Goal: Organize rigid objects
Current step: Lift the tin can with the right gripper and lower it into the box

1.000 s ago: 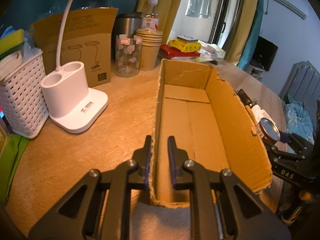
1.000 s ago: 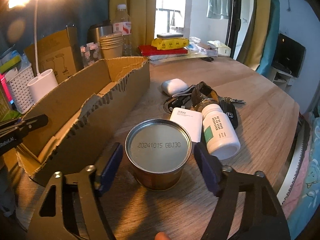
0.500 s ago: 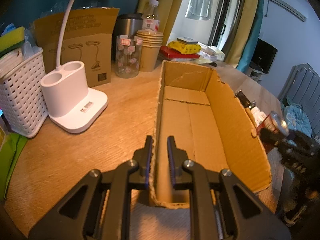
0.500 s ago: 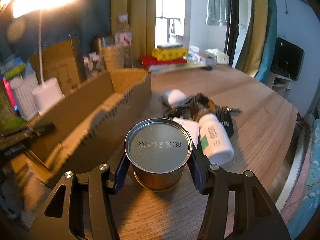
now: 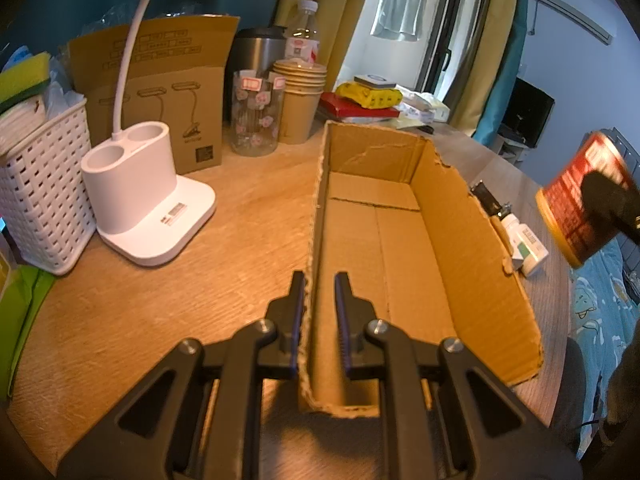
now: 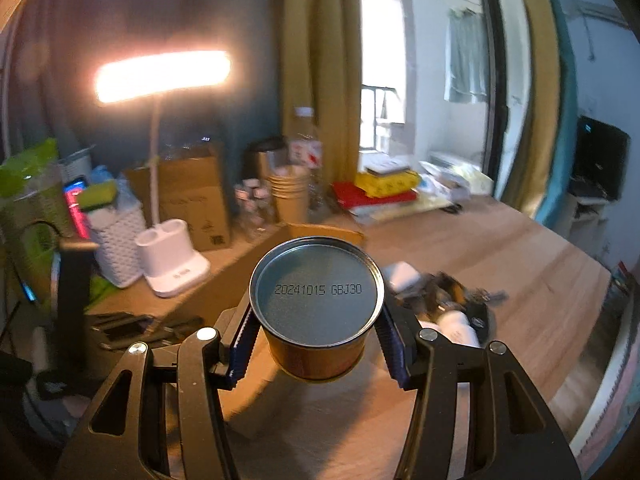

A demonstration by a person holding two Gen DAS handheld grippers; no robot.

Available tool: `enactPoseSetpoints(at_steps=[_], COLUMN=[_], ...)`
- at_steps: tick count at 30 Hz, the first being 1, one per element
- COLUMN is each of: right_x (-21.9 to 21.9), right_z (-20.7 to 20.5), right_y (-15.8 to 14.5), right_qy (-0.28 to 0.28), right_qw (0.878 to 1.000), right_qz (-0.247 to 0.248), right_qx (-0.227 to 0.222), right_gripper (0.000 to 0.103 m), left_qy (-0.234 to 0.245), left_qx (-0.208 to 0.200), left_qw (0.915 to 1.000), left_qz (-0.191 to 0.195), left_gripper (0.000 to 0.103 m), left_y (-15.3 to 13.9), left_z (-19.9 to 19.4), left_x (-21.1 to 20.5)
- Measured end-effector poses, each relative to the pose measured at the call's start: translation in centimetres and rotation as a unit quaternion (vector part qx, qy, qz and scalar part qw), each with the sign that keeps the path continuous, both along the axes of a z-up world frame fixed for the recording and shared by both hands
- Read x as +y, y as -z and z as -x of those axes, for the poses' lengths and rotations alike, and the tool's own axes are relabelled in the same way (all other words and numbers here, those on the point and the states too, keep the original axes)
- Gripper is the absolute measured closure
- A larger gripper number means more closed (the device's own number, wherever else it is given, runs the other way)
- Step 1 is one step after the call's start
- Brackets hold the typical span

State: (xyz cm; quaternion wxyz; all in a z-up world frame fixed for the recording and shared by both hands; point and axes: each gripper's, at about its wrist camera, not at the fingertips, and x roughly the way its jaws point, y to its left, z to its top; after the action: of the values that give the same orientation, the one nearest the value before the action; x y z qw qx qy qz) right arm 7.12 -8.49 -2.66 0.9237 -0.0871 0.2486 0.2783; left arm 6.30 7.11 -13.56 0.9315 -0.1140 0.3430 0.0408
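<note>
An open cardboard box (image 5: 404, 240) lies lengthwise on the wooden table. My left gripper (image 5: 320, 312) is shut on the box's near left wall, one finger outside and one inside. My right gripper (image 6: 316, 320) is shut on a tin can (image 6: 316, 296) with a stamped silver end and a gold side, held up off the table. In the left wrist view the can (image 5: 576, 200) shows its red label, hanging in the air to the right of the box. A white pill bottle (image 5: 528, 244) and keys (image 5: 486, 196) lie beyond the box's right wall.
A white lamp base (image 5: 140, 208), a white basket (image 5: 40, 192), a glass jar (image 5: 256, 120) and stacked paper cups (image 5: 300, 100) stand left and behind the box. A white earbud case (image 6: 400, 276) lies near the keys. Bare wood (image 6: 520, 264) stretches to the right.
My right gripper closed on the can and lifted it off the table, well above the box's right wall. My left gripper stayed on the box wall.
</note>
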Motion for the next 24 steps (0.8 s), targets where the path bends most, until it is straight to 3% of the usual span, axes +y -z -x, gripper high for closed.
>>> enactPoseSetpoints(at_steps=[8, 24], right_x=[3.5, 4.8], right_z=[0.7, -0.4], right_y=[1.1, 4.4], right_qy=[-0.047, -0.058], right_qw=[0.999, 0.995], right_qz=[0.013, 0.015], right_qx=[0.013, 0.074], right_gripper=[0.046, 0.046], left_qy=[0.0, 0.0], left_qx=[0.0, 0.0], left_qw=[1.0, 1.0], left_qz=[0.001, 0.0], left_gripper=[0.088, 0.088], left_y=[0.0, 0.0], left_z=[0.0, 0.0], left_x=[0.0, 0.0])
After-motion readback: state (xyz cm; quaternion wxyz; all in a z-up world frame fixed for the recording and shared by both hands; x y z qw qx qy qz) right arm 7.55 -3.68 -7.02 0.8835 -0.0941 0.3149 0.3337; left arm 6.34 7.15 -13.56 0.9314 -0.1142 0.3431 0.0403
